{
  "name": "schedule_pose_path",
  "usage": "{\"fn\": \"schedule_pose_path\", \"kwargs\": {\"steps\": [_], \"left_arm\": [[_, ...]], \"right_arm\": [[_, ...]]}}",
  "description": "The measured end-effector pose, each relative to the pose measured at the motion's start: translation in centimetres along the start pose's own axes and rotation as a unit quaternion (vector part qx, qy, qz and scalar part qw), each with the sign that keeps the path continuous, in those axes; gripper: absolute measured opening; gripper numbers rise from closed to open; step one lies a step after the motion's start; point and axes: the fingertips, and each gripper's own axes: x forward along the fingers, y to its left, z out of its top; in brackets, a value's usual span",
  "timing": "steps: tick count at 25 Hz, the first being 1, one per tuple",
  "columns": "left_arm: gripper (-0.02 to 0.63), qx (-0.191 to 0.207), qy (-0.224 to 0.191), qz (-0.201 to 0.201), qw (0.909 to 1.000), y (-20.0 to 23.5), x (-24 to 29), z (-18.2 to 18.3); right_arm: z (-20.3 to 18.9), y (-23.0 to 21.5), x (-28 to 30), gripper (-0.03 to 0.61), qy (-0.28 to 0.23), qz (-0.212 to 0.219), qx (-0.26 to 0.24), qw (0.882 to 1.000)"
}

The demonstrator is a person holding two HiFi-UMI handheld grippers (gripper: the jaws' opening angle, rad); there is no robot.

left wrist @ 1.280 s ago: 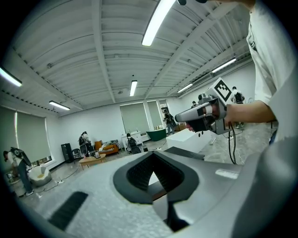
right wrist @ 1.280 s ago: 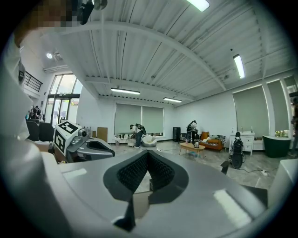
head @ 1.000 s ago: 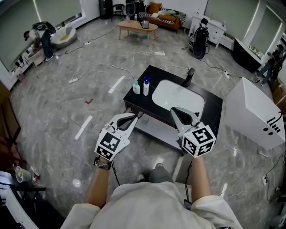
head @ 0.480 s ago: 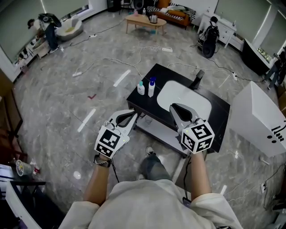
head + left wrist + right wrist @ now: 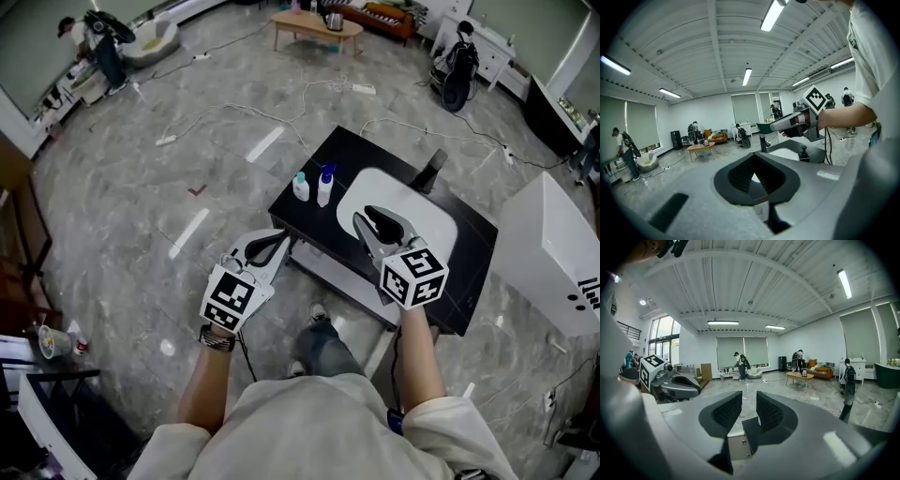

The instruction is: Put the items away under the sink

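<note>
Grey marbled floor, large open room, white cables strewn about. Black vanity counter with white oval basin and black tap.

Left gripper by counter's front-left corner, jaws together, empty. Right gripper over basin, jaws apart, just been opening, nothing between.

Teal-capped white bottle and blue-capped white bottle upright, side by side on counter's left corner. Large white box right of vanity.

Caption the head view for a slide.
Person at a black sink unit with two bottles: left gripper shut, right gripper empty, its jaws just opening.
</note>
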Motion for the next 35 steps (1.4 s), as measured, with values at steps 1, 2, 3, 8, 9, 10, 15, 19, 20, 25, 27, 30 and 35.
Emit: {"fn": "schedule_pose_path", "kwargs": {"steps": [1,2,3,8,9,10,15,19,20,25,27,30,35], "left_arm": [[0.002,-0.002,0.002,0.001,1.0,0.4,0.4,-0.2],[0.002,-0.004,0.004,0.003,1.0,0.8,0.8,-0.3],[0.002,-0.007,0.006,0.006,0.9999,1.2,1.1,-0.4],[0.002,-0.021,0.013,0.022,0.9994,3.6,2.6,-1.0],[0.002,-0.024,0.015,0.025,0.9993,4.1,2.9,-1.2],[0.002,-0.027,0.017,0.028,0.9991,4.5,3.2,-1.4],[0.002,-0.04,0.029,0.034,0.9982,6.3,5.1,-2.8],[0.002,-0.046,0.041,0.033,0.9975,6.9,6.9,-3.8],[0.002,-0.048,0.043,0.034,0.9974,7.2,7.3,-4.0],[0.002,-0.057,0.052,0.043,0.9962,8.9,8.8,-4.8],[0.002,-0.06,0.055,0.046,0.9956,9.4,9.3,-5.1],[0.002,-0.066,0.06,0.048,0.9948,9.9,9.9,-5.7],[0.002,-0.076,0.07,0.05,0.9933,10.4,10.6,-6.8]], "right_arm": [[-0.2,-0.5,0.8,0.106,0.002,0.003,0.006,1.0],[-0.4,-0.9,1.6,0.109,0.004,0.007,0.013,1.0],[-0.6,-1.4,2.4,0.111,0.005,0.011,0.019,1.0],[-1.5,-3.4,6.3,0.118,0.023,0.024,0.027,0.999],[-1.7,-3.7,7.0,0.12,0.027,0.026,0.028,0.999],[-2.0,-4.0,7.7,0.121,0.031,0.029,0.028,0.999],[-3.5,-5.5,11.1,0.13,0.048,0.039,0.036,0.997],[-5.5,-6.8,13.0,0.133,0.064,0.047,0.045,0.996],[-6.0,-7.3,13.5,0.134,0.067,0.047,0.047,0.995],[-7.6,-9.2,16.1,0.143,0.08,0.048,0.049,0.994],[-8.2,-9.7,17.2,0.147,0.086,0.05,0.046,0.994],[-9.2,-10.2,18.6,0.152,0.1,0.054,0.038,0.993],[-10.9,-10.8,20.7,0.16,0.118,0.055,0.034,0.991]]}}
